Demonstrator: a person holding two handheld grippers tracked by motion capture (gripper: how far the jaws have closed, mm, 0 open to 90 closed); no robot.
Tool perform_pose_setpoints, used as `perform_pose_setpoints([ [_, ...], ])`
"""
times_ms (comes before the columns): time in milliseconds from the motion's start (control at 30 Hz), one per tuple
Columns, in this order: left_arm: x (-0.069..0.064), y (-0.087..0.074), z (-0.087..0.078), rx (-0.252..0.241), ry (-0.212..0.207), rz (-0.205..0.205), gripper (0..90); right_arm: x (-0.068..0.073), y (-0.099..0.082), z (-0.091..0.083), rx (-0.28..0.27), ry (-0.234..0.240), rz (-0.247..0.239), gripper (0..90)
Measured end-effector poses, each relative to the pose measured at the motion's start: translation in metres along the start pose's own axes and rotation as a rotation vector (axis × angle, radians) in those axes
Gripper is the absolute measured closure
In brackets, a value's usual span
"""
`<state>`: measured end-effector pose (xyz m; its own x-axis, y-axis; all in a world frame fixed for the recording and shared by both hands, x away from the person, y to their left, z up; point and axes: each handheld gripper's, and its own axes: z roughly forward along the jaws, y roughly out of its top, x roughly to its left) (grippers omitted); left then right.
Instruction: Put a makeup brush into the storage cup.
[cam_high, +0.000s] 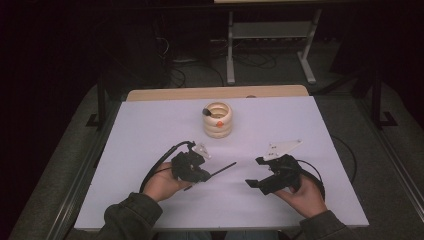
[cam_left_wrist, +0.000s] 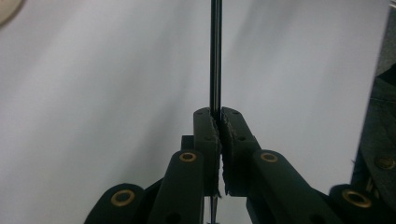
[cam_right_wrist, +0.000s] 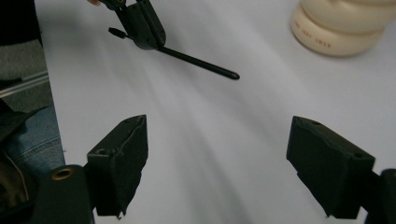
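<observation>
A cream ringed holder (cam_high: 218, 120) stands on the white table (cam_high: 150, 130).

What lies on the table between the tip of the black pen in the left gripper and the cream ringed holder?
Nothing: in the high view, bare white table separates the black pen, clamped in the left gripper, from the cream ringed holder.

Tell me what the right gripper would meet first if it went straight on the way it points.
Probably the pen held in the left gripper: it lies ahead of the open right gripper, across bare table. Depth is unclear.
</observation>
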<state>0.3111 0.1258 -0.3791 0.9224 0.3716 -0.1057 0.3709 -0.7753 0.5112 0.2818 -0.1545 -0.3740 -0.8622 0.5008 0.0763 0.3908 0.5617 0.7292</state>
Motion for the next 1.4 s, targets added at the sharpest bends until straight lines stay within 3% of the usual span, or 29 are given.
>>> perform_pose_setpoints([
  [67,-0.001,-0.001,-0.007,-0.018,-0.003,0.041,86.0,0.004,0.019,-0.001,0.017,0.007,-0.068,21.8],
  [133,0.000,-0.001,-0.008,-0.015,-0.004,0.046,86.0,0.004,0.024,-0.001,0.021,0.013,-0.085,22.2],
  [167,-0.001,-0.002,-0.012,-0.019,-0.015,0.068,86.0,0.006,0.035,-0.002,0.038,0.032,-0.114,24.4],
  [233,-0.002,-0.002,-0.013,-0.026,-0.019,0.084,86.0,0.007,0.039,-0.002,0.041,0.041,-0.125,24.8],
  [333,-0.006,0.000,-0.015,-0.028,-0.023,0.125,86.0,0.014,0.056,0.005,0.072,0.081,-0.186,28.3],
  [367,-0.007,0.000,-0.015,-0.026,-0.024,0.139,86.0,0.014,0.056,0.005,0.072,0.081,-0.186,28.3],
  [400,-0.009,0.001,-0.015,-0.024,-0.028,0.154,86.0,0.016,0.061,0.012,0.097,0.124,-0.208,32.7],
  [467,-0.014,0.000,-0.013,-0.013,-0.049,0.212,86.0,0.016,0.063,0.015,0.109,0.137,-0.220,33.3],
  [500,-0.017,0.000,-0.012,-0.004,-0.056,0.230,86.0,0.019,0.065,0.026,0.155,0.164,-0.249,38.2],
  [600,-0.024,0.001,-0.011,0.011,-0.070,0.270,86.0,0.022,0.066,0.034,0.189,0.207,-0.279,43.7],
  [633,-0.027,0.002,-0.011,0.015,-0.078,0.286,85.9,0.026,0.066,0.041,0.233,0.233,-0.298,50.6],
  [733,-0.030,0.003,-0.012,0.018,-0.084,0.310,86.0,0.028,0.065,0.047,0.267,0.228,-0.328,54.9],
  [1133,-0.035,0.008,-0.013,0.034,-0.106,0.353,86.0,0.033,0.057,0.058,0.336,0.328,-0.367,82.9],
  [1200,-0.035,0.008,-0.012,0.048,-0.115,0.371,86.0,0.034,0.055,0.060,0.336,0.358,-0.362,84.2],
  [1333,-0.034,0.008,-0.011,0.034,-0.125,0.369,85.6,0.033,0.052,0.059,0.327,0.356,-0.367,84.4],
  [1367,-0.033,0.007,-0.011,0.024,-0.145,0.351,82.2,0.033,0.050,0.055,0.310,0.358,-0.352,84.5],
  [1400,-0.031,0.005,-0.012,0.012,-0.140,0.333,75.3,0.033,0.049,0.053,0.298,0.350,-0.351,84.5],
])
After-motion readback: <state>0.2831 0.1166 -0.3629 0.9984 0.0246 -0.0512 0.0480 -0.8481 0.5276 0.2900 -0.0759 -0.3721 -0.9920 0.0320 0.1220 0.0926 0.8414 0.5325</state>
